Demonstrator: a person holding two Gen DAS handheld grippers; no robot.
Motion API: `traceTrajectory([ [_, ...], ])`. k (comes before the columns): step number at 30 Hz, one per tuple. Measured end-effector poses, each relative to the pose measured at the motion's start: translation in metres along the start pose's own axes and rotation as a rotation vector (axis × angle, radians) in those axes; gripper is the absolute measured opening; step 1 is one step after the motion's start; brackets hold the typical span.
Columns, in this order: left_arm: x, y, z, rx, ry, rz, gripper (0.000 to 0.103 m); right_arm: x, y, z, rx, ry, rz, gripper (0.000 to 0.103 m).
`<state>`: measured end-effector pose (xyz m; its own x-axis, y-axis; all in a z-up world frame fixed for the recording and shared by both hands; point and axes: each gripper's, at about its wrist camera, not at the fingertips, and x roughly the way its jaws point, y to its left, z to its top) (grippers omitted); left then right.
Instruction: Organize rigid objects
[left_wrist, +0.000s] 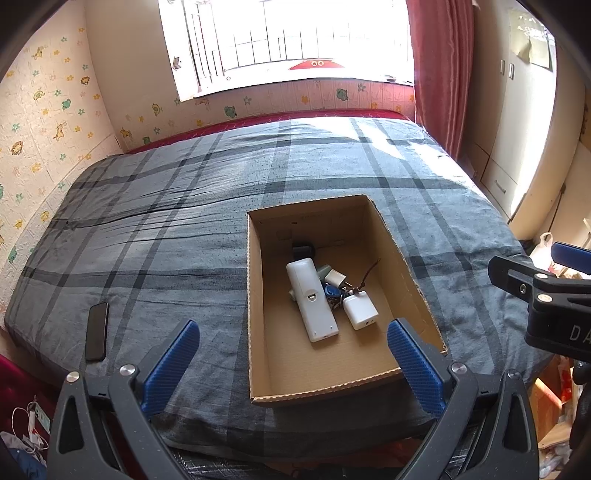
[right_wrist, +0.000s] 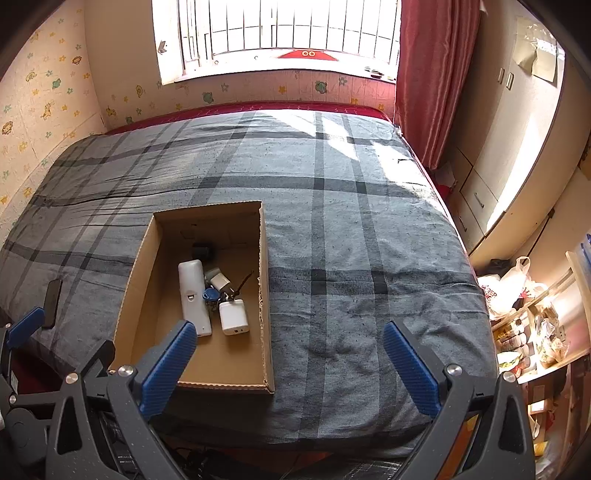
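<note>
An open cardboard box (left_wrist: 397, 236) (right_wrist: 266, 295) sits on the bed. Inside lie a white remote (left_wrist: 311, 299) (right_wrist: 192, 295), a white charger block (left_wrist: 360, 310) (right_wrist: 232, 316), a smaller white plug (left_wrist: 335, 277) (right_wrist: 220, 281), blue keys (left_wrist: 332, 291) (right_wrist: 209, 294) and a dark object (left_wrist: 303, 251) (right_wrist: 202, 251) at the far end. A black phone (left_wrist: 96, 331) (right_wrist: 51, 298) lies on the bed left of the box. My left gripper (left_wrist: 293, 334) is open and empty over the box's near end. My right gripper (right_wrist: 290, 336) is open and empty above the box's near right corner.
The bed has a grey plaid cover (left_wrist: 184, 221) (right_wrist: 351, 240). A window and red curtain (right_wrist: 424, 74) are behind it. A wardrobe (right_wrist: 509, 155) and cluttered shelves (right_wrist: 535, 332) stand to the right. The right gripper shows in the left wrist view (left_wrist: 546, 291).
</note>
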<state>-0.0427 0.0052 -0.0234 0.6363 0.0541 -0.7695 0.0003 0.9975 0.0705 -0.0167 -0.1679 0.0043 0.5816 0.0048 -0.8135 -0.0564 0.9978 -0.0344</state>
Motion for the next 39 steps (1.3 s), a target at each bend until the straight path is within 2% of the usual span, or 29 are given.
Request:
traceTrajectory([
  [39,0.012,-0.001,0.002,0.022,-0.002,-0.020,0.103,0.010,0.002,0.006,-0.011,0.000,-0.004,0.103],
])
